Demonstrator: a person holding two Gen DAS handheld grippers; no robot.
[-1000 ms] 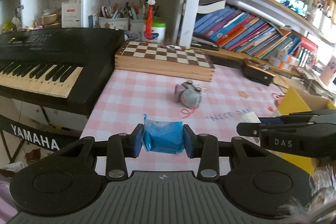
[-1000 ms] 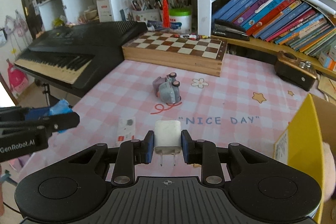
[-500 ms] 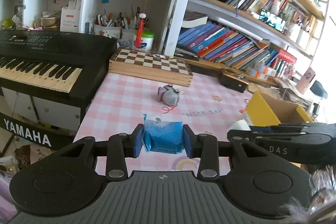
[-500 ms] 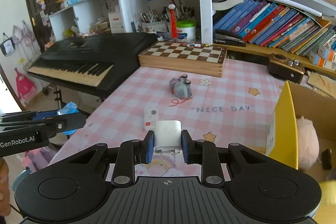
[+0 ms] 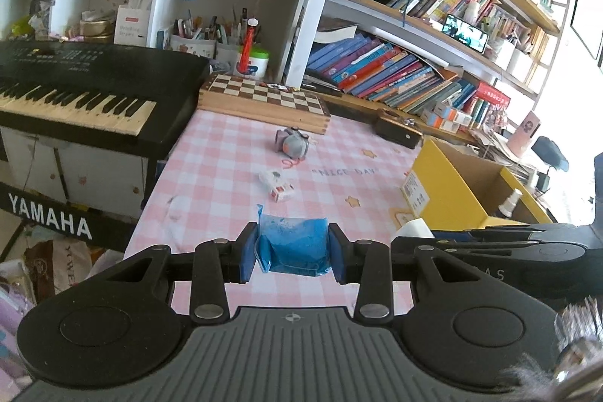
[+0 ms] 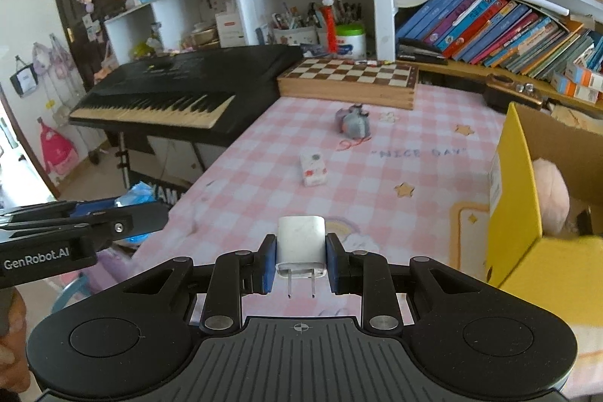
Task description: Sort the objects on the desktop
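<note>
My left gripper (image 5: 293,251) is shut on a blue packet (image 5: 294,245), held above the near edge of the pink checked table (image 5: 233,183). My right gripper (image 6: 300,260) is shut on a white plug adapter (image 6: 300,243), prongs pointing back at the camera. It shows at the right of the left wrist view (image 5: 412,228). The left gripper shows at the left of the right wrist view (image 6: 113,213). On the table lie a small white box (image 6: 312,169) and a grey soft toy (image 6: 353,124). A yellow cardboard box (image 6: 516,191) stands at the right, with a pink plush (image 6: 550,194) inside.
A black Yamaha keyboard (image 5: 75,89) stands left of the table. A wooden chessboard (image 5: 264,102) lies at the table's far edge. A small dark radio (image 5: 397,132) sits at the far right. Shelves of books (image 5: 395,78) and pen pots (image 5: 211,40) fill the back.
Both grippers have pulled back and risen from the table, each still holding its object. The small white box and the yellow box's inside have come into view.
</note>
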